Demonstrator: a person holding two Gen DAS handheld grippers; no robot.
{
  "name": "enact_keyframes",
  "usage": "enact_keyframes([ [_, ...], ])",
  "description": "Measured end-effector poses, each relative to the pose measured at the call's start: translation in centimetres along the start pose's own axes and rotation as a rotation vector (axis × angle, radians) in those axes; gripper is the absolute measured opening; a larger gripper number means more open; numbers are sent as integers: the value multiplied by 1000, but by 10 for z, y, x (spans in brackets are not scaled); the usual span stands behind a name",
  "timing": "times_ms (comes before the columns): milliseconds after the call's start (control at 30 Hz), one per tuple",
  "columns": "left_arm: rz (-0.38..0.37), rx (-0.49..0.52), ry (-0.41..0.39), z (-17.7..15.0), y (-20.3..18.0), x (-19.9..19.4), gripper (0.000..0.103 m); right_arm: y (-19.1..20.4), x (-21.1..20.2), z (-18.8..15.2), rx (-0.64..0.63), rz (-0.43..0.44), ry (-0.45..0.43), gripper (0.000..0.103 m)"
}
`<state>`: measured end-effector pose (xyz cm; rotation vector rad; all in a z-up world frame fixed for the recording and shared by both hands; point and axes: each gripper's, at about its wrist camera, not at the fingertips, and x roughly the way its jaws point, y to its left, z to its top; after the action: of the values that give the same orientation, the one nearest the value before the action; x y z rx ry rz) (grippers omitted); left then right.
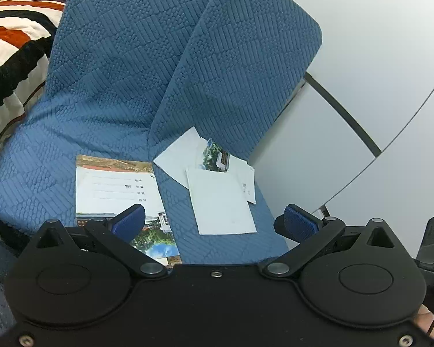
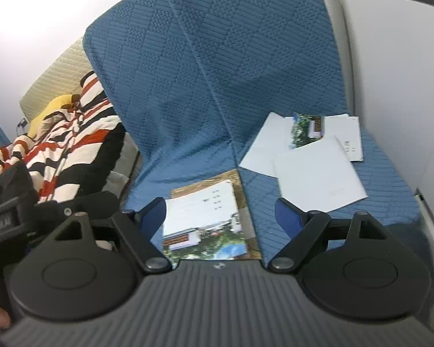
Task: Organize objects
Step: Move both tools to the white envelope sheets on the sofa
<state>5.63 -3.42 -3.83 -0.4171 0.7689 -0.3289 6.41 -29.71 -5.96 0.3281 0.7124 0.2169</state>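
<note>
A stack of photo cards with a white printed card on top lies on the blue quilted sofa seat. To its right, loose white cards and a small photo are scattered on the neighbouring cushion. My left gripper hangs above the seat, jaws wide open and empty. My right gripper is open too, above the stack, nothing between its blue pads.
A striped red, black and white blanket with a yellow item lies left of the sofa. The blue backrest cushions rise behind the cards. A white wall panel with a dark strip stands to the right. A hand shows at the lower edge.
</note>
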Motion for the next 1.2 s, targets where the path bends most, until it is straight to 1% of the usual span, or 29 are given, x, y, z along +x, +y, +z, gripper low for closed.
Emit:
enact_keyframes([
  [167, -17, 38, 8, -6, -15, 9, 102, -14, -5, -4, 14, -20, 1, 84],
  [300, -39, 41, 17, -9, -24, 15, 102, -23, -10, -4, 18, -37, -11, 84],
  [367, -30, 55, 20, -9, -29, 18, 102, -27, -12, -2, 19, -37, -13, 84],
  [467, -42, 53, 22, -11, -32, 22, 102, -33, -12, -2, 26, -43, -17, 84],
  [700, -37, 72, 35, -16, -39, 42, 102, -53, -1, -6, 43, -81, -10, 84],
  [833, -42, 60, 51, -17, -39, 61, 102, -69, 10, -10, 58, -121, -7, 84],
  [1033, -45, 54, 80, -16, -41, 81, 102, -84, 16, -9, 83, -147, -11, 84],
  [1200, -48, 64, 74, -13, -45, 87, 102, -91, 14, -1, 97, -143, -31, 84],
])
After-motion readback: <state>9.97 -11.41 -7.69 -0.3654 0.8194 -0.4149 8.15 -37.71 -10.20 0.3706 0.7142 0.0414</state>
